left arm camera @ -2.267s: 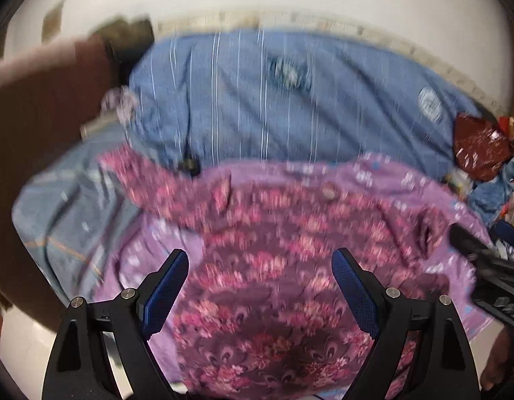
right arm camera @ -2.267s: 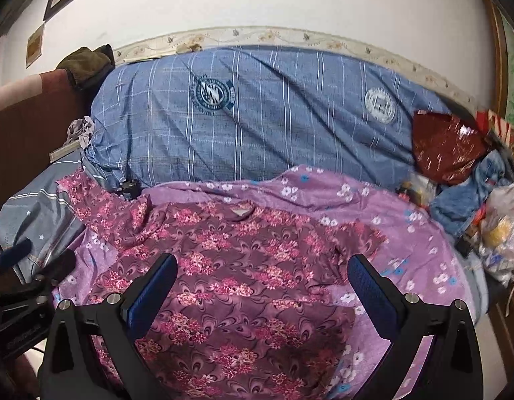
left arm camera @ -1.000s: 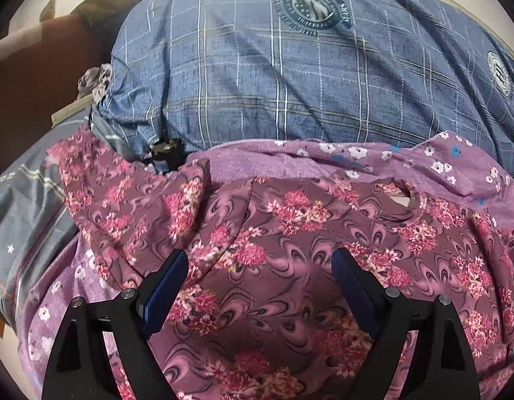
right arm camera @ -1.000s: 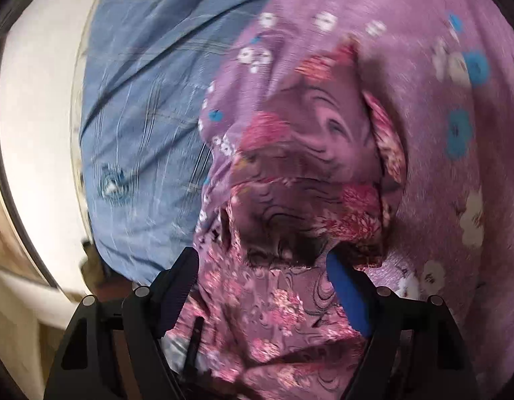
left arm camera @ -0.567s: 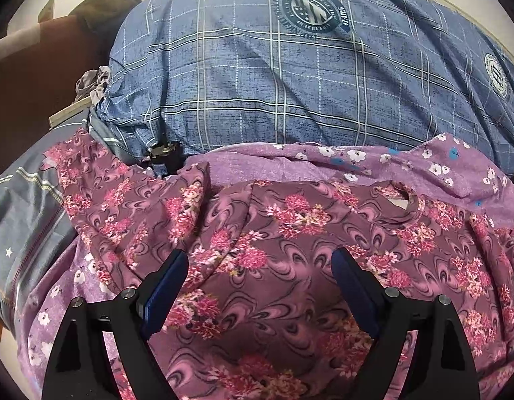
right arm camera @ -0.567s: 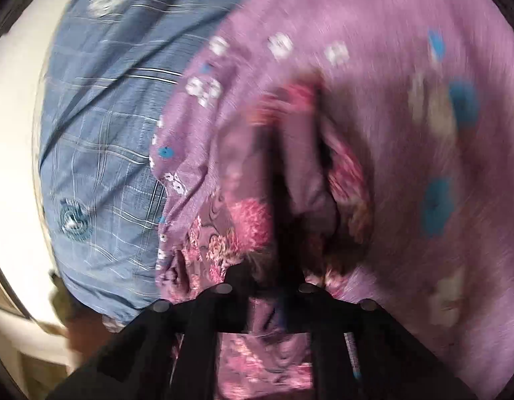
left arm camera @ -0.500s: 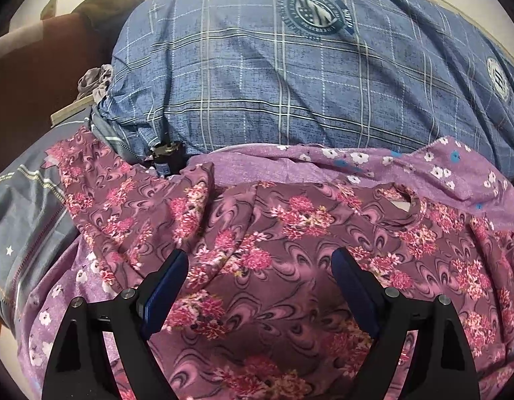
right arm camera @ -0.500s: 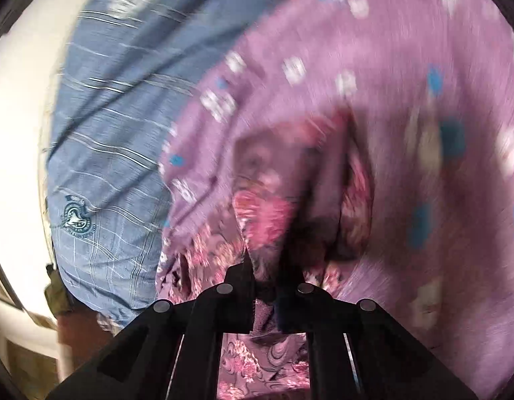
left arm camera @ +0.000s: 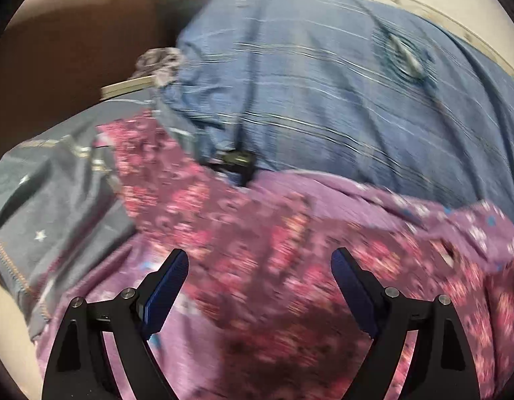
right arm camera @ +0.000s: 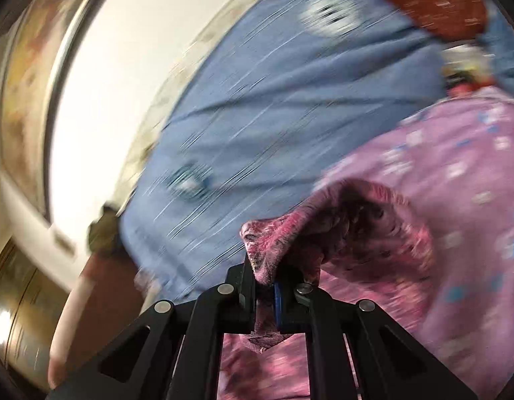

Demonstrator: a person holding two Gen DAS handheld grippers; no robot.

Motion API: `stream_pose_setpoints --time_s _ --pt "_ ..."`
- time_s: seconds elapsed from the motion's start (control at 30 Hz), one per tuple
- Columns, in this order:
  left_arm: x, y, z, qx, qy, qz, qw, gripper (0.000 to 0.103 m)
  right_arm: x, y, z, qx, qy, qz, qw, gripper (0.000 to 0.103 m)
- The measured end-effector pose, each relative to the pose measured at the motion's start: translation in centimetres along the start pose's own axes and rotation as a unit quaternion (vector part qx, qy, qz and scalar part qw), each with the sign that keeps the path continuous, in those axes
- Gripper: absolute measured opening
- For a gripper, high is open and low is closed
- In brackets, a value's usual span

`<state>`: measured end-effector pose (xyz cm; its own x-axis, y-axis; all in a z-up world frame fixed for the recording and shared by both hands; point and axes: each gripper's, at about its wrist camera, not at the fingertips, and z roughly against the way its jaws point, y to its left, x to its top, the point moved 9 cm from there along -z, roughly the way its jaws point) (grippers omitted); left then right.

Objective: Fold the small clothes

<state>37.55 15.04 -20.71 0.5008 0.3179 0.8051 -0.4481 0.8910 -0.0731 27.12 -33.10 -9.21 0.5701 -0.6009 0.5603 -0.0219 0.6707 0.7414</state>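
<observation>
The right claw (right arm camera: 265,286) is clenched on a bunched fold of the maroon floral garment (right arm camera: 340,230); its jaws have just been closing, and the cloth sits pinched between them, rising in a hooded ridge above the fingertips. Beyond the garment lies the lilac flowered sheet (right arm camera: 456,166), and behind that the blue plaid quilt (right arm camera: 273,106), with a red bag (right arm camera: 436,3) at the quilt's far end. Everything in this view is motion-blurred.

The left claw (left arm camera: 260,276) is released, its 2 blue pads (left arm camera: 167,286) spread wide over the same garment (left arm camera: 257,250), not touching it as far as the blur allows. The garment lies spread on the lilac sheet (left arm camera: 340,190) in front of the quilt (left arm camera: 323,83), 1 sleeve reaching toward a grey star-print cloth (left arm camera: 57,200) beside the quilt. A small dark object (left arm camera: 237,160) rests at the quilt's near edge.
</observation>
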Motion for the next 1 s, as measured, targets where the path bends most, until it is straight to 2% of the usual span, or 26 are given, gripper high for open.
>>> stream_pose_setpoints --time_s 0.1,0.2,0.27,0.3,0.37,0.43,0.5,0.57,0.63,0.67,0.73,0.77,0.8,0.9,0.97,1.0 --pt "0.7 2.5 -0.6 0.015 0.005 0.034 0.9993 0.088 -4.4 3.2 -4.8 0.037 0.057 0.006 0.998 0.007" --pt "1.1 4.9 -0.9 0.03 0.012 0.059 0.9977 0.088 -10.3 4.7 -10.1 0.059 0.143 -0.008 0.988 0.023" --pt "1.5 6.2 -1.3 0.036 0.014 0.072 0.9967 0.088 -14.1 5.1 -12.8 0.086 0.209 -0.032 0.973 0.063" --pt "1.6 7.0 -1.3 0.039 0.013 0.081 0.9959 0.088 -15.2 5.2 -13.0 0.1 0.222 -0.04 0.969 0.066" --pt "1.7 7.6 -1.5 0.032 0.017 0.091 0.9952 0.088 -15.9 5.0 -13.0 0.115 0.222 -0.031 0.968 0.066" --pt "1.7 7.7 -1.8 0.021 0.023 0.093 0.9952 0.087 -15.1 4.0 -12.4 0.109 0.2 -0.02 0.973 0.066" --pt "1.5 7.1 -1.9 0.006 0.03 0.078 0.9965 0.087 -13.9 2.2 -11.6 0.084 0.172 -0.011 0.981 0.066" --pt "1.5 6.1 -2.1 -0.023 0.035 0.056 0.9975 0.087 -12.7 -0.2 -11.1 0.033 0.147 0.014 0.989 0.065" --pt "1.2 3.9 -1.9 -0.082 0.043 0.023 0.9954 0.087 -12.8 -1.9 -11.2 0.007 0.154 0.019 0.988 0.061" --pt "0.9 3.0 -1.7 -0.11 0.05 0.01 0.9926 0.087 -13.3 -2.7 -11.2 0.012 0.162 0.011 0.987 0.059" --pt "-0.5 0.4 -1.7 -0.182 0.087 -0.016 0.9794 0.086 -13.9 -3.7 -11.2 0.034 0.176 -0.005 0.984 0.056" --pt "-0.9 -0.2 -1.8 -0.194 0.096 -0.021 0.9761 0.084 -14.1 -4.3 -11.1 0.046 0.181 -0.011 0.982 0.056" --pt "-1.6 -1.0 -2.1 -0.203 0.106 -0.035 0.9727 0.084 -14.2 -4.7 -10.9 0.054 0.184 -0.015 0.981 0.056" --pt "-2.8 -2.9 -3.5 -0.202 0.119 -0.092 0.9678 0.084 -13.9 -5.5 -10.6 0.07 0.186 -0.032 0.98 0.056" --pt "-3.4 -4.3 -4.4 -0.201 0.124 -0.113 0.9652 0.084 -13.9 -5.7 -10.5 0.084 0.19 -0.043 0.977 0.056" --pt "-4.2 -5.3 -5.1 -0.204 0.137 -0.131 0.9605 0.084 -14.0 -5.7 -10.4 0.095 0.199 -0.05 0.974 0.056"
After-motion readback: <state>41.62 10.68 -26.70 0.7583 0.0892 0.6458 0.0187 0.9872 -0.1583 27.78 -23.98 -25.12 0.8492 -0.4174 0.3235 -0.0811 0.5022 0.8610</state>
